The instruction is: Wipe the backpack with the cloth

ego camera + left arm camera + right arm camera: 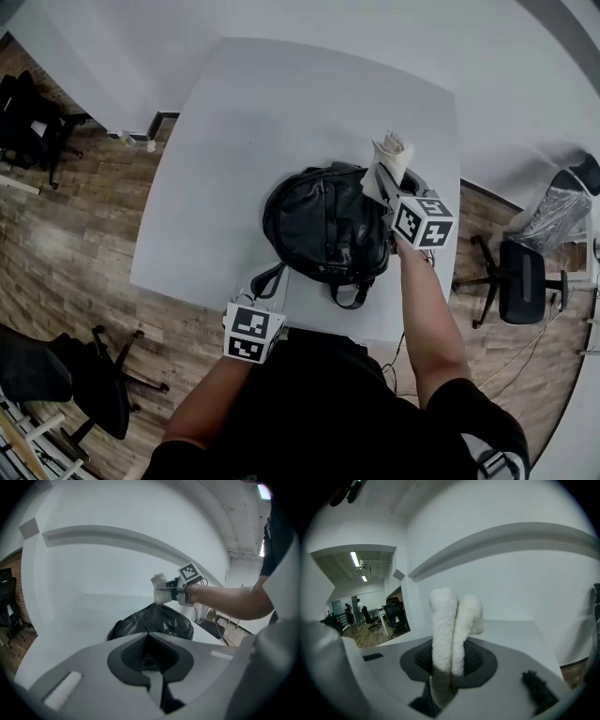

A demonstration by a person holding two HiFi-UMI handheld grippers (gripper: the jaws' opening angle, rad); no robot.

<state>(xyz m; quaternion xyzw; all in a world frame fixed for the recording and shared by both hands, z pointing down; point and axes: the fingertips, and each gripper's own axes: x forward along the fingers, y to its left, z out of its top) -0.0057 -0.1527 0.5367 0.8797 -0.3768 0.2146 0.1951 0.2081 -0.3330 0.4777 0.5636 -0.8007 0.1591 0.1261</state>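
Observation:
A black backpack [326,225] lies on the white table [234,141], its straps toward the near edge. My right gripper [386,180] hovers over the pack's right side, shut on a folded white cloth [391,150] that sticks up past the jaws. In the right gripper view the cloth [452,634] is pinched between the jaws and stands upright. My left gripper [255,298] hangs at the table's near edge, short of the backpack [152,620], its jaws closed with nothing in them. The left gripper view also shows the right gripper [169,588] with the cloth [160,587] above the pack.
Office chairs stand round the table: one at the right [520,277], dark ones at the lower left [84,384] and far left [28,122]. A white wall [309,19] runs behind the table. Wooden floor [84,253] surrounds it.

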